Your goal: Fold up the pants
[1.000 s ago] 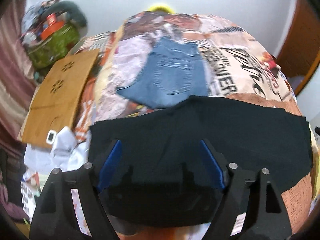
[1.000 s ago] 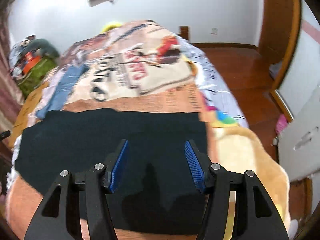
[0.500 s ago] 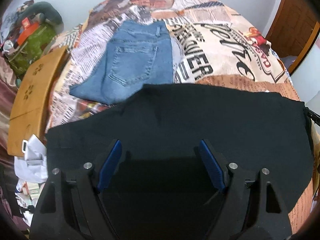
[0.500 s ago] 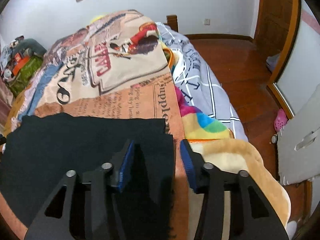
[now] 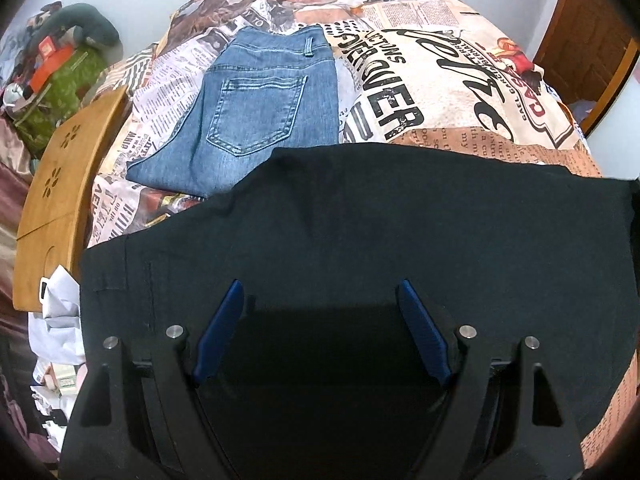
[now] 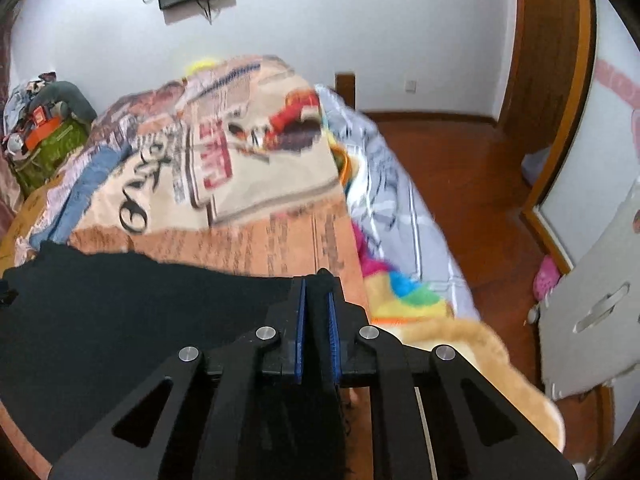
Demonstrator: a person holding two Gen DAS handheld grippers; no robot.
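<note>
Covering the bed point(image 5: 460, 92) is a newspaper-print bedspread, and the black pants point(image 5: 400, 220) are lying spread flat across its near part, reaching from the left wrist view into the right wrist view point(image 6: 120, 300). Folded blue jeans point(image 5: 256, 116) are lying beyond the black pants, their near end tucked under the dark cloth's far edge. A wooden board point(image 5: 60, 184) is sitting beside the bed on the left. The left gripper point(image 5: 320, 320) is hanging over the pants with its blue-padded fingers spread wide, gripping nothing. The right gripper point(image 6: 318, 320) is pinching the right end of the pants, its pads nearly together with dark fabric between them.
</note>
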